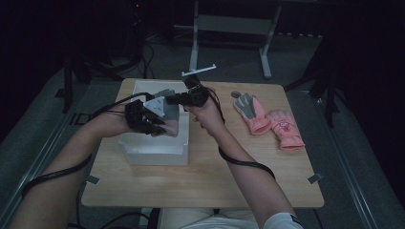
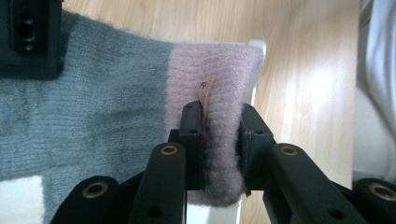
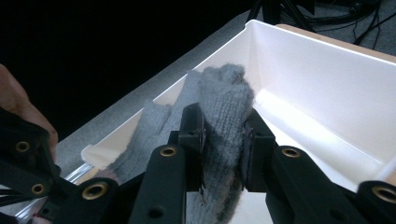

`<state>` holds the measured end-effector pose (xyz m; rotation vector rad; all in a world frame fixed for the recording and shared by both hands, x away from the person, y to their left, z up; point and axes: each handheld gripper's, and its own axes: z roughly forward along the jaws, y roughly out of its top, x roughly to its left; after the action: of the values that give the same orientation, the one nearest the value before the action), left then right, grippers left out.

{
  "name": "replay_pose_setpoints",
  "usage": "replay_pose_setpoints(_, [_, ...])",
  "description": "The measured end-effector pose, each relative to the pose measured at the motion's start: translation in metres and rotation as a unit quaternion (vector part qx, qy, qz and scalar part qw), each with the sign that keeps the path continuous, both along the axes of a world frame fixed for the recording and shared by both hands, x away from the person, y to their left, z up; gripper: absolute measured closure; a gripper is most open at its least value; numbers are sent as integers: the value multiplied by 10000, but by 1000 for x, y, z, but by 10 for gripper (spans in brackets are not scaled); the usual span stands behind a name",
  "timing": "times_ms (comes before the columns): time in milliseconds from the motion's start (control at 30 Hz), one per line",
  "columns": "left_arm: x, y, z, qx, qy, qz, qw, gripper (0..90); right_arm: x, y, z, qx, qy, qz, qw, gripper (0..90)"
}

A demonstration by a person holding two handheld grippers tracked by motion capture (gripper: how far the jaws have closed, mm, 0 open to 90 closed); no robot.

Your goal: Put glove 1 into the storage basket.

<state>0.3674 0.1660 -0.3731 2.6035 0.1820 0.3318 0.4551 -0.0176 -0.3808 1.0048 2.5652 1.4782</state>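
A knitted glove, grey with a pale pink cuff, hangs stretched over a white bin on the left half of the wooden table. My left gripper is shut on the pink cuff, where a small tag sticks up beside the jaw. My right gripper is shut on the grey finger end, just above the bin's far side. In the right gripper view the bin's white wall lies beneath the glove. The left gripper view also looks down on bare tabletop.
Two pink gloves lie flat on the right part of the table, the first with a grey palm. A metal stand is on the floor beyond the table. Cables trail along both forearms.
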Motion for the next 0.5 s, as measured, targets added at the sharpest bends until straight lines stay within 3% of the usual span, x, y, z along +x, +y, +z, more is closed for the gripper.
replay_pose_setpoints(233, [9, 8, -28, 127, 135, -21, 9998, 747, 5, 17, -22, -185, 171, -13, 9997, 740])
replay_pose_setpoints(267, [15, 6, -39, 151, 238, -25, 9996, 747, 10, 18, -32, -280, 308, -53, 9991, 741])
replay_pose_setpoints(433, [23, -3, -54, 409, 278, -51, 9988, 747, 18, 22, -44, -484, 437, -125, 9978, 739])
replay_pose_setpoints(467, [27, -9, -62, 619, 236, -99, 9978, 747, 23, 24, -51, -601, 536, -155, 9966, 731])
replay_pose_setpoints(500, [29, -12, -67, 678, 230, -89, 9974, 747, 24, 24, -53, -633, 560, -181, 9963, 724])
